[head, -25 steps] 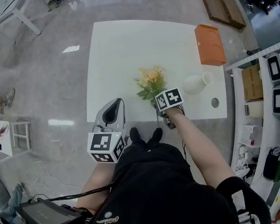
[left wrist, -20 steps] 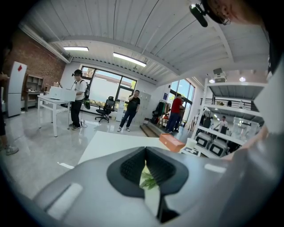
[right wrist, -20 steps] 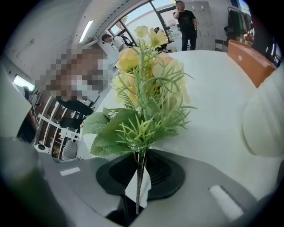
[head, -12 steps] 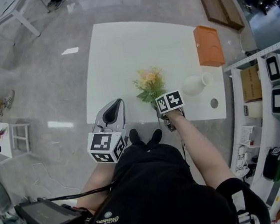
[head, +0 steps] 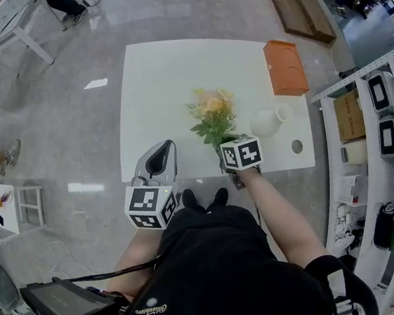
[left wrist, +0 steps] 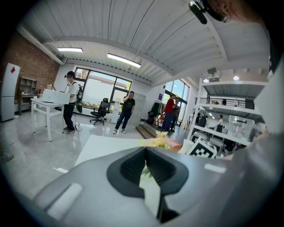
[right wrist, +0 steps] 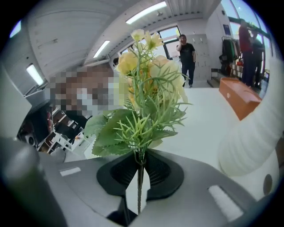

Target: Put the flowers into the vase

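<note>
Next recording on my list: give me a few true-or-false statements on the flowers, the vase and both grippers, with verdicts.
1. The right gripper is shut on the stem of the yellow flower bunch with green leaves. True.
2. The flowers stand in the white ribbed vase. False: they are held outside it.
3. The left gripper holds a flower. False: its jaws are together on nothing.
4. An orange rectangular box lies on the white table. True.

Yellow flowers (head: 211, 109), white vase (head: 265, 122)
</note>
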{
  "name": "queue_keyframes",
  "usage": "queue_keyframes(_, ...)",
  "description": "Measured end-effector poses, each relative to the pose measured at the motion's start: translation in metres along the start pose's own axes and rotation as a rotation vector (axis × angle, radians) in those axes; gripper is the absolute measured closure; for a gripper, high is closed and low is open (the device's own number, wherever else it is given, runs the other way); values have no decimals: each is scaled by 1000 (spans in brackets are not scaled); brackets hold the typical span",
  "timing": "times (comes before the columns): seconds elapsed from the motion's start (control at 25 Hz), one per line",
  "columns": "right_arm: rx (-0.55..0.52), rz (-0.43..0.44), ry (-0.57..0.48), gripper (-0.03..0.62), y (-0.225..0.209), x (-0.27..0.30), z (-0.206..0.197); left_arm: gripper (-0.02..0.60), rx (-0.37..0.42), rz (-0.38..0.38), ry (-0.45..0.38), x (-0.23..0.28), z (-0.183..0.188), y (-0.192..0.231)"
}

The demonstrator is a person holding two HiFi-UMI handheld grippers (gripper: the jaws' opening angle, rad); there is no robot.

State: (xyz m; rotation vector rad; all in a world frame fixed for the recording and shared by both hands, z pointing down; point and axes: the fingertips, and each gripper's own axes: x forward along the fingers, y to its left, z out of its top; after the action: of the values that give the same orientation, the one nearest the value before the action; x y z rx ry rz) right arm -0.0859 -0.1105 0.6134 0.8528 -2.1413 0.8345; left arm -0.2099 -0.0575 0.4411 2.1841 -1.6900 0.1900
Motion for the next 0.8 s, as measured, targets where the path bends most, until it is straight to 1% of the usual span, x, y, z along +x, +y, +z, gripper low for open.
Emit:
queue_keyframes(0.16, -89, -35, -217, 551, 16, -40, 45, 574, 25, -13, -7, 1, 7, -7)
queue_keyframes(0.28, -163, -38, -422, 551, 32, -73, 76, 574, 32, -25, -11, 3, 9, -11)
queue_keyframes(0.36, -217, -40, -559, 551, 43, -95, 93, 574, 45, -28, -16, 3, 11, -13)
queue_keyframes(0.44, -254, -49, -657, 551, 52, -112, 105, 574, 53, -32, -20, 3, 14, -13)
queue_keyframes(0.48, -268, -53, -686, 551, 56, -119, 109, 574, 53, -33, -21, 4, 15, -12)
queue_keyframes(0.56, -289, -57, -713, 551, 61, -126, 112, 574, 54, -35, -22, 5, 17, -13)
queue_keyframes(0.64, -296, -56, -719, 551, 61, -129, 112, 574, 57, -39, -24, 8, 18, -16)
queue_keyframes(0.8, -276, -52, -726, 551, 59, -133, 113, 574, 76, -57, -19, 14, 20, -22)
